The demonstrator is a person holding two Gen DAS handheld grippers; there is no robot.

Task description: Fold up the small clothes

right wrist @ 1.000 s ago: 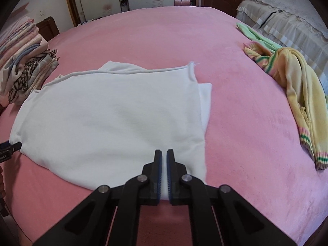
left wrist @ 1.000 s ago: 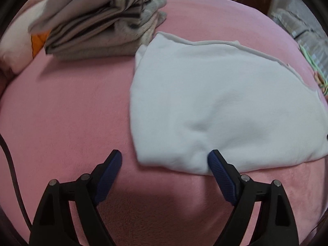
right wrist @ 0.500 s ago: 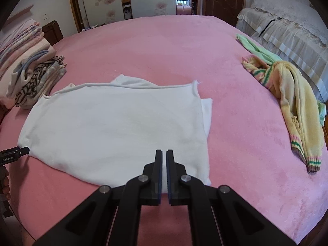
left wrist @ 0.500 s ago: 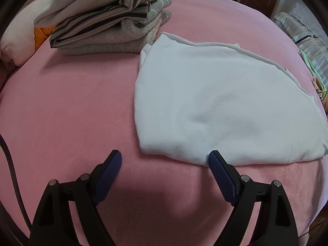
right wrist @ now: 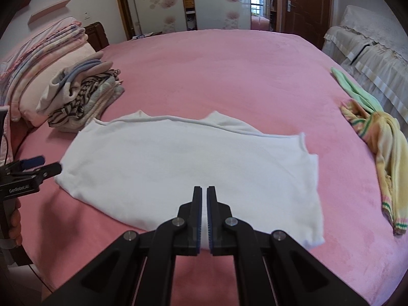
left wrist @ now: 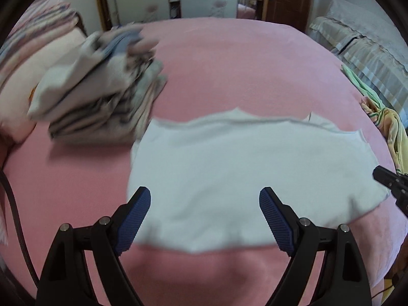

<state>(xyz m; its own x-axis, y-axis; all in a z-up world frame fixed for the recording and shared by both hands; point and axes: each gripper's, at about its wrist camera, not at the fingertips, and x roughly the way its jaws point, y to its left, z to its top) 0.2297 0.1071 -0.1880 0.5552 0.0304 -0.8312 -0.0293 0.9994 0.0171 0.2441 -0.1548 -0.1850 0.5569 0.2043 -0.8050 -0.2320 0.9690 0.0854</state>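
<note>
My left fingers (left wrist: pixel 205 216) hang apart, right fingers (right wrist: pixel 204 211) together (empty), above the half-folded white cotton garment (right wrist: pixel 188 168); next, I grip its near hem.

Pink bedspread (right wrist: pixel 229 76) lies open; clothes stack (right wrist: pixel 84 97) blocks left.

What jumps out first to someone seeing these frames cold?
The white garment spread flat in the middle of the pink bed, just ahead of both grippers. Next, the stack of folded clothes at the bed's left side, beside the pillows, and a yellow striped garment crumpled near the right edge. The left gripper is open over the white garment's near edge; the right gripper is shut, apparently pinching nothing.
</note>
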